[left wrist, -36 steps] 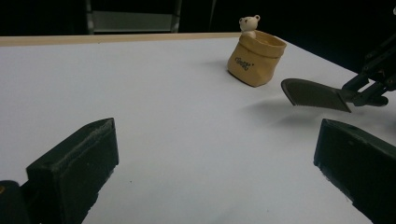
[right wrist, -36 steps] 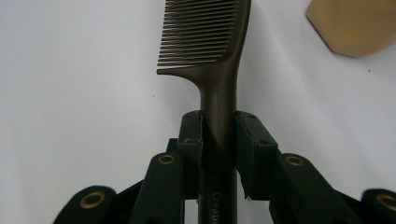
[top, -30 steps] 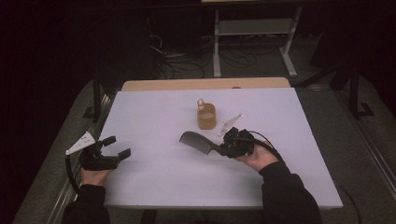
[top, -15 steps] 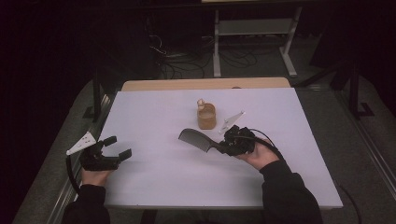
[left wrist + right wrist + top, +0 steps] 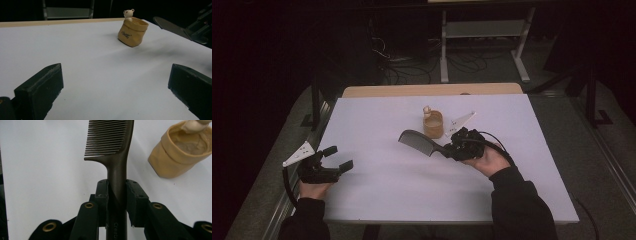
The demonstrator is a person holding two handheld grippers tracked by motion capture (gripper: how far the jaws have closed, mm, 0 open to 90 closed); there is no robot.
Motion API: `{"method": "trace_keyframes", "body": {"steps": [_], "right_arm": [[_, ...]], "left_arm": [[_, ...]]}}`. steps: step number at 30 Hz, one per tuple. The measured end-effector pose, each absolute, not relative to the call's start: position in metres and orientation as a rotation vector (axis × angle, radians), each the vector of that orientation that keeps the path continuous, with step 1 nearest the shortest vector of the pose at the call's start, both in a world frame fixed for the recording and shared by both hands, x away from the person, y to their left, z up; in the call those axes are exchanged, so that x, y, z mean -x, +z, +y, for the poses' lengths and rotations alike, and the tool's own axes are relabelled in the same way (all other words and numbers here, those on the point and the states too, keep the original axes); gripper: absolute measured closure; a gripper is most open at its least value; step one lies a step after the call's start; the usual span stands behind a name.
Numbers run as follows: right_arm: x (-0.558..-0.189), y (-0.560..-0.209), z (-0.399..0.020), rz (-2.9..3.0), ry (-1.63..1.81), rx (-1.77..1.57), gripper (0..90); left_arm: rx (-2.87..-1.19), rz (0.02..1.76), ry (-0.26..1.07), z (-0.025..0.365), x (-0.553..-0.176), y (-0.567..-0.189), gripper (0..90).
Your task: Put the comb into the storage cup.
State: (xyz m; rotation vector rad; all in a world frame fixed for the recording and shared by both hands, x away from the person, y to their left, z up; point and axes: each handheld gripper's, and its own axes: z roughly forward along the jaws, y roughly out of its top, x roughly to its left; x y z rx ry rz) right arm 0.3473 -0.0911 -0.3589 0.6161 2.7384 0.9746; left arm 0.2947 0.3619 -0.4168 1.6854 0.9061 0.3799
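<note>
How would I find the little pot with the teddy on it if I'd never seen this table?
Start at the white table and look toward its far middle. There, just beyond the dark comb held in the right gripper, stands a small tan pot shaped like a rolled-down sack. It is the only tan thing, with a tiny white bear on its rim.

A white desk [image 5: 382, 200] with a wooden far edge fills the lower frame; behind it, dark floor, tangled cables [image 5: 404, 67] and a metal shelf frame [image 5: 484, 35] upper centre.

bare table [image 5: 377, 125] left, pouch [image 5: 433, 124] (mid-table) obstructing
</note>
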Motion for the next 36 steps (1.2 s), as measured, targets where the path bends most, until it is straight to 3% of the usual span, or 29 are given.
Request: {"method": "trace_keyframes", "body": {"steps": [36], "right_arm": [[-0.351, -0.309, -0.111, 2.630, 1.084, -0.575, 71.4]], "left_arm": [[-1.703, 0.879, 0.305, 0.337, -0.299, -0.415, 0.0]]}}
